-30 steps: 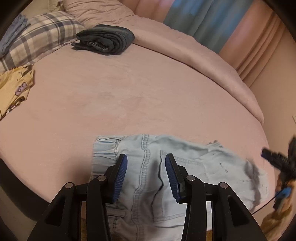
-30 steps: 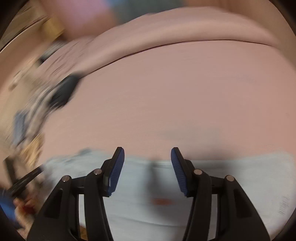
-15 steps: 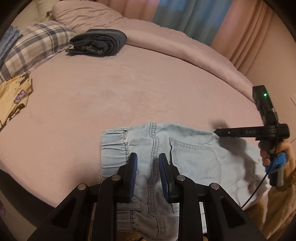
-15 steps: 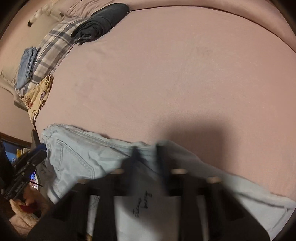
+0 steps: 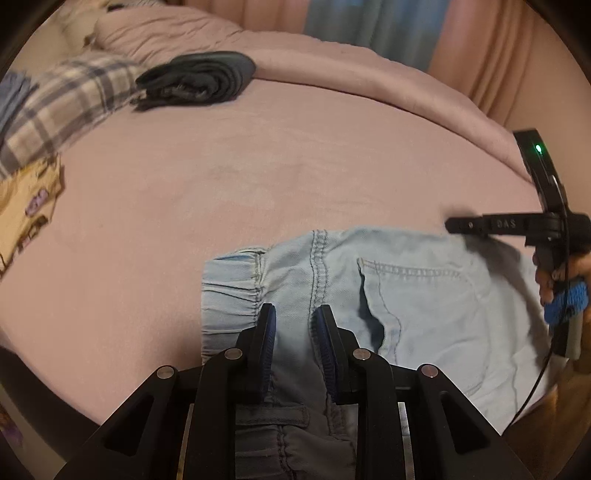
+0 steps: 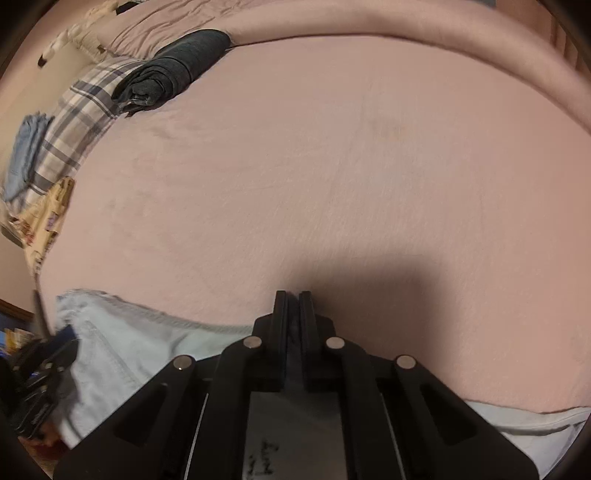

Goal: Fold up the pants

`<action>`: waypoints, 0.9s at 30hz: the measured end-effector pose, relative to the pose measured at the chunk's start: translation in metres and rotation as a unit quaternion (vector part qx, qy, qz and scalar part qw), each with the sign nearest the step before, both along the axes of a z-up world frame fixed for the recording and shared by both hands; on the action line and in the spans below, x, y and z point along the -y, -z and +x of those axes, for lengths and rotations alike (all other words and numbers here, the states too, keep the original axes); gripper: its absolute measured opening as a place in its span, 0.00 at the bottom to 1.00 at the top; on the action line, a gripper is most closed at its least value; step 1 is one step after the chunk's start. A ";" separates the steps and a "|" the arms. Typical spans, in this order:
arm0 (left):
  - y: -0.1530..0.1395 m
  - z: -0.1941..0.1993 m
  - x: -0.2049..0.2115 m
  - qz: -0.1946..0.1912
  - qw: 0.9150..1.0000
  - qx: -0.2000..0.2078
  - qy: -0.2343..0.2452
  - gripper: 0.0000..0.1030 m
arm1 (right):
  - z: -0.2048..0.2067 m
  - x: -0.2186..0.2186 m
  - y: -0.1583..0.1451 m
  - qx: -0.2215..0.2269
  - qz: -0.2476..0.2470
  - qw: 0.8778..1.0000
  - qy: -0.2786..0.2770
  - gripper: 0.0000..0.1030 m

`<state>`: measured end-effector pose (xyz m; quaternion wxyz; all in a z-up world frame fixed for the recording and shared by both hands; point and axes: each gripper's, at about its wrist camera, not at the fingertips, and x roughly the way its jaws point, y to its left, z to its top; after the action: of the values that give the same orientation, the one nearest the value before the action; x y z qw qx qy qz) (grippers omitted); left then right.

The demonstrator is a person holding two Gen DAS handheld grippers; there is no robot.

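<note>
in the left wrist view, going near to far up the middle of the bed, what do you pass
left gripper → light blue pants → bare pink bed cover → folded dark garment → rolled pink blanket → curtains

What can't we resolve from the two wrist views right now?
- Left wrist view: whether the left gripper pinches the light denim pants; its own fingers cover the contact.
- Right wrist view: what the right gripper has pinched; the jaws stand shut and hide the cloth edge.
- Both views: pant legs, cut off by the lower edge.
- Right wrist view: handwriting near the bottom, too dark to read.
</note>
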<state>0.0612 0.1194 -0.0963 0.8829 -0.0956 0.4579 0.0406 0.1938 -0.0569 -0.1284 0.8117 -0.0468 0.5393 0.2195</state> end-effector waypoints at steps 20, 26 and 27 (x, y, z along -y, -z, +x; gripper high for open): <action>0.007 -0.020 -0.001 -0.074 0.997 -0.027 -0.004 0.06 | -0.040 0.007 -0.012 0.014 0.004 1.000 0.005 0.02; 0.004 -0.027 -0.006 -0.099 0.995 -0.026 -0.015 0.06 | -0.037 0.005 -0.008 0.043 -0.018 0.999 0.023 0.02; -0.001 -0.028 -0.005 -0.102 0.994 -0.025 -0.014 0.06 | -0.037 0.006 -0.009 0.047 -0.017 0.999 0.022 0.02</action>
<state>0.0334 0.1240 -0.0958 0.8561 -0.1904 0.4804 0.0087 0.1563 -0.0629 -0.1199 0.8399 -0.0587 0.5051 0.1897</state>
